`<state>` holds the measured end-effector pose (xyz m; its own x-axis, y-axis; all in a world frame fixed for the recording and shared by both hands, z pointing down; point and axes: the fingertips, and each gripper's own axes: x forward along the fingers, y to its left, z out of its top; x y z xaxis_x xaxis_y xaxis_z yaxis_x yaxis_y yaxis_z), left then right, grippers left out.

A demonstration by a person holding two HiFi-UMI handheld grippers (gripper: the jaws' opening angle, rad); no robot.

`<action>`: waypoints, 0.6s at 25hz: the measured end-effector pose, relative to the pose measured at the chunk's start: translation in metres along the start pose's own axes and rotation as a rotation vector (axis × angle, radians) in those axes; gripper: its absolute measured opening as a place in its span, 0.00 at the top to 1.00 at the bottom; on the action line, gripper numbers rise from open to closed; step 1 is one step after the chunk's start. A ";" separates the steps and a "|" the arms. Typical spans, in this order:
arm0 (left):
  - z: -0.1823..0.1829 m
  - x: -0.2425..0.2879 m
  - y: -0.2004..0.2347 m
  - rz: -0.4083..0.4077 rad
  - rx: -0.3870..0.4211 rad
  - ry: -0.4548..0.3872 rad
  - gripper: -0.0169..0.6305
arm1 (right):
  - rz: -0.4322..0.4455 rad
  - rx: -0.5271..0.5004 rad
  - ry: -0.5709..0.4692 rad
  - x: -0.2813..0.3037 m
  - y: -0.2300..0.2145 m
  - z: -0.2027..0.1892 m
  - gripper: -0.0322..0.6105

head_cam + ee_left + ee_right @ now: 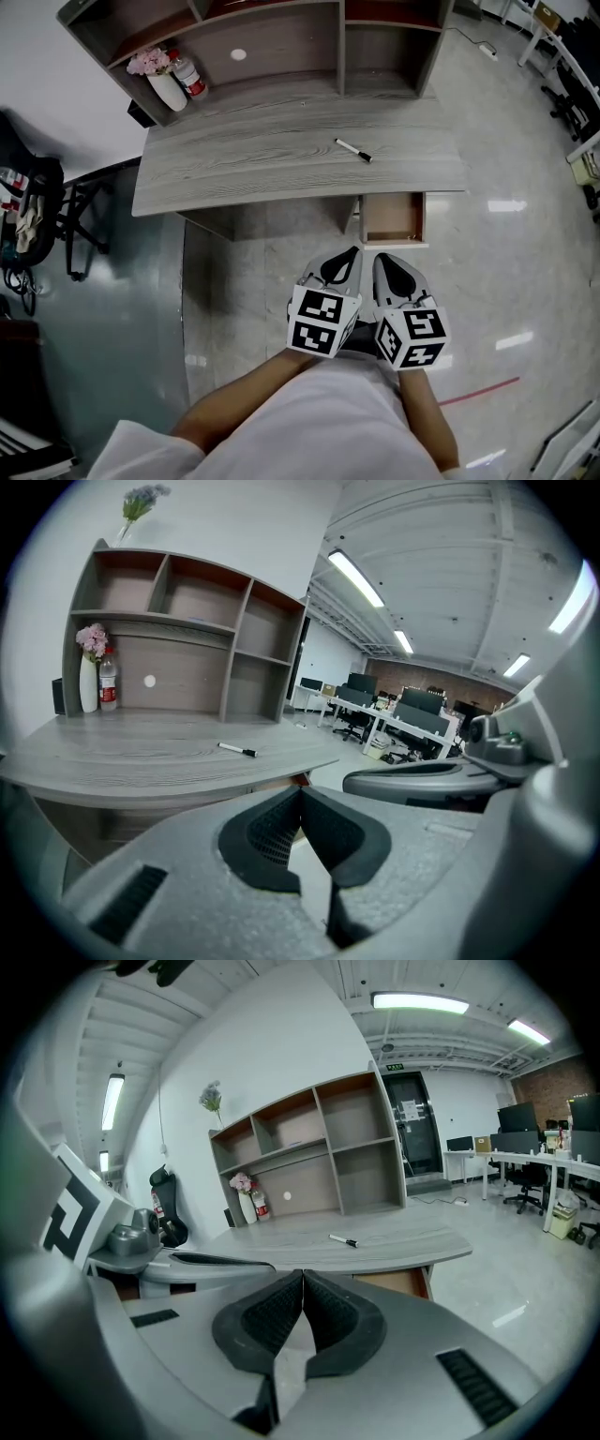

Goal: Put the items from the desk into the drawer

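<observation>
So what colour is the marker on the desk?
The marker is white with a black end, clearest in the head view.

Glossy pale floor [506, 141], white wall [47, 66] behind a grey shelf unit [281, 42], strip lights [354, 577] overhead, office chairs [353, 726] beyond

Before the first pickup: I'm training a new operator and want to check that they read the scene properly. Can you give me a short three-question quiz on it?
1. True or false: the drawer under the desk stands open.
2. Which item lies on the front part of the desk? A) stapler B) marker C) scissors
3. Fill in: the left gripper and the right gripper both have their jaws ____.

Key: 1 true; 2 B; 3 shut, with nothing between them.
</observation>
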<state>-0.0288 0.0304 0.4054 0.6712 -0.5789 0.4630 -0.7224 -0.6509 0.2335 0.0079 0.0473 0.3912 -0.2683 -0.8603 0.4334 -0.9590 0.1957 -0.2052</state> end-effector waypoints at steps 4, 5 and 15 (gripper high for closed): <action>0.009 0.022 0.003 0.017 0.006 0.015 0.97 | 0.025 0.004 0.007 0.017 -0.018 0.008 0.95; 0.012 0.027 0.004 0.023 0.003 0.015 0.97 | 0.032 0.004 0.009 0.021 -0.022 0.011 0.95; 0.032 0.065 0.014 0.102 0.001 0.030 0.97 | 0.125 -0.002 0.028 0.055 -0.052 0.026 0.95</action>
<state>0.0098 -0.0315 0.4115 0.5893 -0.6272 0.5093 -0.7863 -0.5902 0.1830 0.0456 -0.0221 0.4026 -0.3884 -0.8155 0.4292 -0.9180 0.3016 -0.2576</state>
